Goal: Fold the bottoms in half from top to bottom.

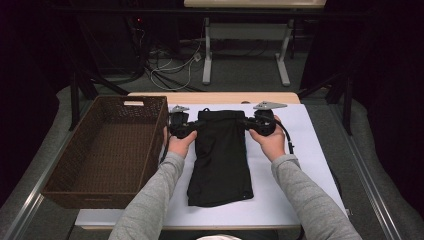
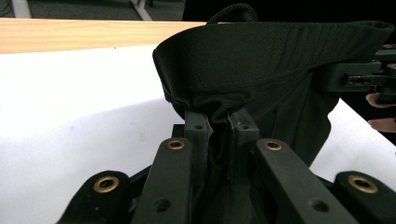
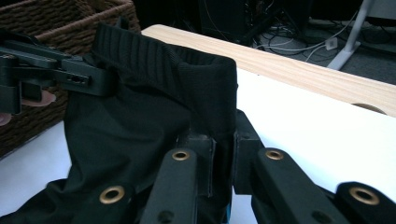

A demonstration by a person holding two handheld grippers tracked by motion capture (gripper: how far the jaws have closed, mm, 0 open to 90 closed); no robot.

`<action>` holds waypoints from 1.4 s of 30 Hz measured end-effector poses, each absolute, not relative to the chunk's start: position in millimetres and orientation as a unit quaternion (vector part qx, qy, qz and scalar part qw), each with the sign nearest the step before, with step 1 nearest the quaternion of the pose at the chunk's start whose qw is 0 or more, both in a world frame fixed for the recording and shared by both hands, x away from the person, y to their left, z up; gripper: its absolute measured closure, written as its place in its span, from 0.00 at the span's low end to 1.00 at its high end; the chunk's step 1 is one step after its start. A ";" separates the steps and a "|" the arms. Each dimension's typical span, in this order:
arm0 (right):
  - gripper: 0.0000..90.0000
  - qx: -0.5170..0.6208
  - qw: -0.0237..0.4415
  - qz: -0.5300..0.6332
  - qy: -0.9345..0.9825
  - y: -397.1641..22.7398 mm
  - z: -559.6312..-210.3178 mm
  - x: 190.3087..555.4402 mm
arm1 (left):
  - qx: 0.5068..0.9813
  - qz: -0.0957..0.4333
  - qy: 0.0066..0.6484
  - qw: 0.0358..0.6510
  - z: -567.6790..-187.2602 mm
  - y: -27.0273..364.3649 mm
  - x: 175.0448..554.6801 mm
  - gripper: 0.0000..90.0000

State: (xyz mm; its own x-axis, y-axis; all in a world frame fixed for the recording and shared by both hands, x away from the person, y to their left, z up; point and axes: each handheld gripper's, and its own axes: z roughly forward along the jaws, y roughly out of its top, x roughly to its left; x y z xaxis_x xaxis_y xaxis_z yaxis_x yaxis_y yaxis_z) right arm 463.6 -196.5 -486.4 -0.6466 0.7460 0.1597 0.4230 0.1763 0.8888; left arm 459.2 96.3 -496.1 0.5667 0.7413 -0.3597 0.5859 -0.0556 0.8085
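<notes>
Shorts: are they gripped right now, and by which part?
Yes. Both grippers are shut on the shorts at the waistband: the left gripper pinches its left corner, the right gripper its right corner.

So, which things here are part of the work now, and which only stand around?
In the work:
- black shorts, pinched at the waistband on both sides
- left tool, shut on the shorts
- right tool, shut on the shorts

Standing around:
- brown wicker basket, left of the shorts
- white mat beneath
- cables on the floor behind the table
</notes>
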 end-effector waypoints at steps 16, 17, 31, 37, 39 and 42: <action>0.92 0.374 0.158 0.521 0.751 -193.1 -483.7 441.2 | 0.715 0.083 0.451 0.527 -498.3 101.6 438.3 0.91; 0.92 0.372 0.159 0.524 0.750 -193.5 -484.2 439.4 | 0.715 0.082 0.451 0.528 -498.5 101.7 436.8 0.91; 0.92 0.357 0.156 0.536 0.749 -200.0 -488.7 414.9 | 0.718 0.080 0.429 0.542 -503.0 102.9 410.6 0.91; 0.92 0.347 0.163 0.540 0.749 -198.8 -489.6 403.0 | 0.718 0.077 0.425 0.546 -505.3 105.4 400.9 0.91; 0.92 0.344 0.161 0.542 0.750 -199.0 -490.6 399.4 | 0.719 0.075 0.424 0.546 -506.6 106.4 396.4 0.91; 0.92 0.343 0.159 0.543 0.750 -199.3 -493.9 393.3 | 0.721 0.072 0.421 0.545 -509.6 107.4 390.6 0.91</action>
State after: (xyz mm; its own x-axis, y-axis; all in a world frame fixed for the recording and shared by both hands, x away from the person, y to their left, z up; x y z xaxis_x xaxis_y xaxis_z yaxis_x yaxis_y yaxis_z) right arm 393.3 -199.3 -493.9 -0.7147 0.6865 0.1342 0.3410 0.1745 0.9237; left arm 390.6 107.4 -509.6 0.6347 0.6865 -0.3548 0.5291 -0.0515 0.8470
